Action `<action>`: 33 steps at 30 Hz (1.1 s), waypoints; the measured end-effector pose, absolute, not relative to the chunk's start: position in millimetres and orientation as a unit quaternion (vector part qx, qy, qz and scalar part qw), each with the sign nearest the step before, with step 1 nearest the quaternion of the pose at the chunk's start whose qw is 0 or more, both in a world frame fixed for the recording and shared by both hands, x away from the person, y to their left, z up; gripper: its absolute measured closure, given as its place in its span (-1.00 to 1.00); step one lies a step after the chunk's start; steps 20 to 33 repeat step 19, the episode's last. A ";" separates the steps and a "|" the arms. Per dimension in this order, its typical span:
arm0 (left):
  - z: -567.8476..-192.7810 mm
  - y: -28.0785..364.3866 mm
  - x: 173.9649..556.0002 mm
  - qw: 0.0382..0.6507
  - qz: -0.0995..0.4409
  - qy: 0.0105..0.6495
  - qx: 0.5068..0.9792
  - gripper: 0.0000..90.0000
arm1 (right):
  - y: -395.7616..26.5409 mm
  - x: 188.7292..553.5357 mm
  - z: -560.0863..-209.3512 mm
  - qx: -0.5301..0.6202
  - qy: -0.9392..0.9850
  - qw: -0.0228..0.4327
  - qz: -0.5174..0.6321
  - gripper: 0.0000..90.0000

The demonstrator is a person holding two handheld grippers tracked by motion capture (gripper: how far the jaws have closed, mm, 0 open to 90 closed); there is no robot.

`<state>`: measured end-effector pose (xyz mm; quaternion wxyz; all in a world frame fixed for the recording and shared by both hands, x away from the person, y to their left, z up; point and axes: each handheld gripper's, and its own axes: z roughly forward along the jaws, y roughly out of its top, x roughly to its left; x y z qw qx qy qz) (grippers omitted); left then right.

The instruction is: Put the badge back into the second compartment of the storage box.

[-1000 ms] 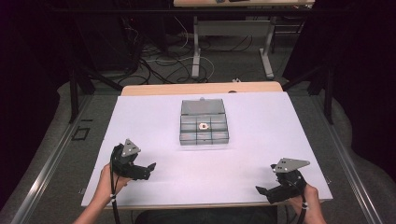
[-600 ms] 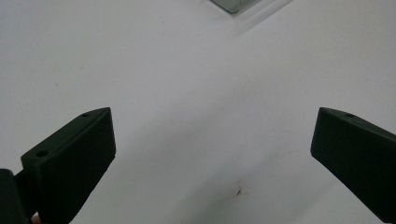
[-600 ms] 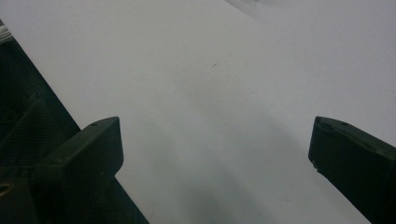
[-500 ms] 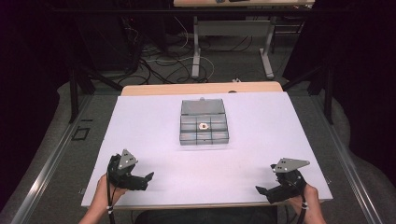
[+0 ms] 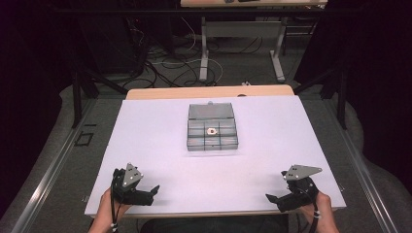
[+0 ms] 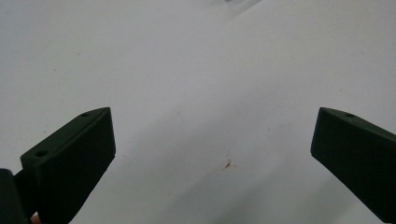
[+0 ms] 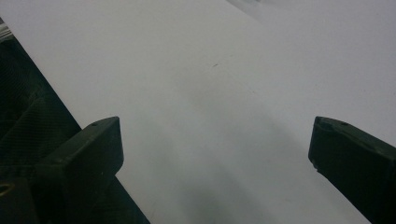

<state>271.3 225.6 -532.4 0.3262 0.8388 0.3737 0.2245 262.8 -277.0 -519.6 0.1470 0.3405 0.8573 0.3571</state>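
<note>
The left gripper [image 5: 154, 191] and right gripper [image 5: 270, 198] rested near the table's [image 5: 145, 131] front corners, jaws spread wide, gripping nothing. The compartment box [image 5: 212, 127] sat well ahead, between them, a small white piece [image 5: 211, 130] inside.

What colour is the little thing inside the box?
White. The little piece lies in a middle compartment of the grey box, clearest in the high view.

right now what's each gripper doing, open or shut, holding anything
left gripper: open, jaws wide apart, holding nothing.
right gripper: open, jaws wide apart, holding nothing.
</note>
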 end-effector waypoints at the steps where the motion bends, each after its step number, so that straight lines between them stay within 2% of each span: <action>1: -532.5 225.7 270.2 0.323 0.230 0.372 0.839 -0.99 | -277.3 263.0 -519.6 0.340 0.858 0.147 0.356 -0.94; 12: -533.8 216.6 264.6 0.328 0.222 0.342 0.852 -0.99 | -277.5 263.0 -520.5 0.341 0.858 0.147 0.356 -0.94; 33: -534.1 220.4 266.8 0.327 0.215 0.346 0.853 -0.99 | -277.4 264.2 -521.1 0.335 0.861 0.144 0.354 -0.94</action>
